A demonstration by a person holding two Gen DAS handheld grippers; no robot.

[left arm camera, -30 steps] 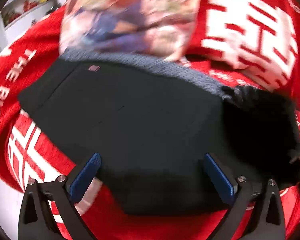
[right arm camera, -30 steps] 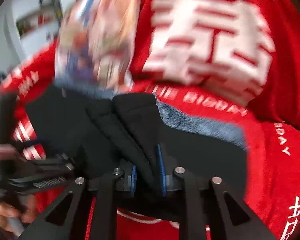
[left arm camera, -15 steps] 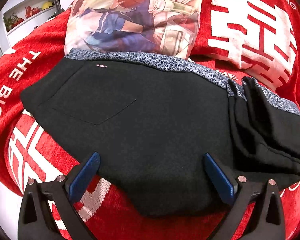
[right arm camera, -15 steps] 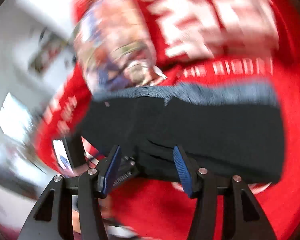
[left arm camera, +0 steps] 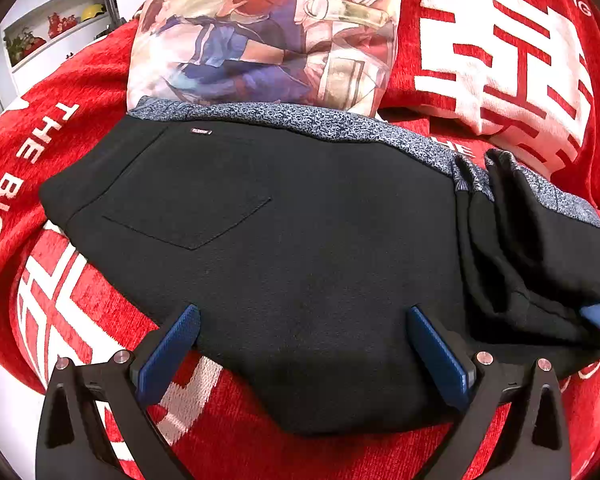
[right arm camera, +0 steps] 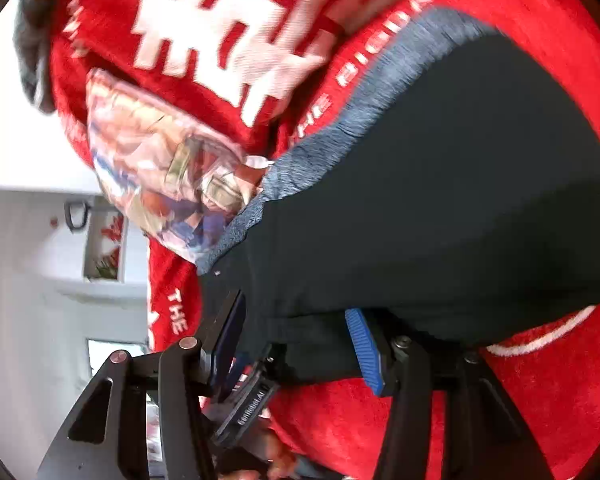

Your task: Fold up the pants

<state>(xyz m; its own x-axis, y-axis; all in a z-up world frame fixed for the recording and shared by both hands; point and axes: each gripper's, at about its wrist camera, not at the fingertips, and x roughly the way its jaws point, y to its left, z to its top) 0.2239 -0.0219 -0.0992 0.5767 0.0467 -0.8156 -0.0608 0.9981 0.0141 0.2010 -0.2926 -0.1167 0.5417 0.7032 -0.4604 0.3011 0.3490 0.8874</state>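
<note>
The black pants lie folded across the middle of the frame on a red blanket. The left gripper hovers over their near edge, fingers wide apart. The right gripper, its jaws having just opened, grips nothing.

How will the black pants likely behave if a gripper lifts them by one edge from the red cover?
The black pants will probably sag and unfold: the bundled legs already lie in soft, loose creases. The thick-looking knit suggests some weight, so an edge may slip from a shallow pinch. On the plush red cover they would likely drag and bunch rather than slide.
</note>
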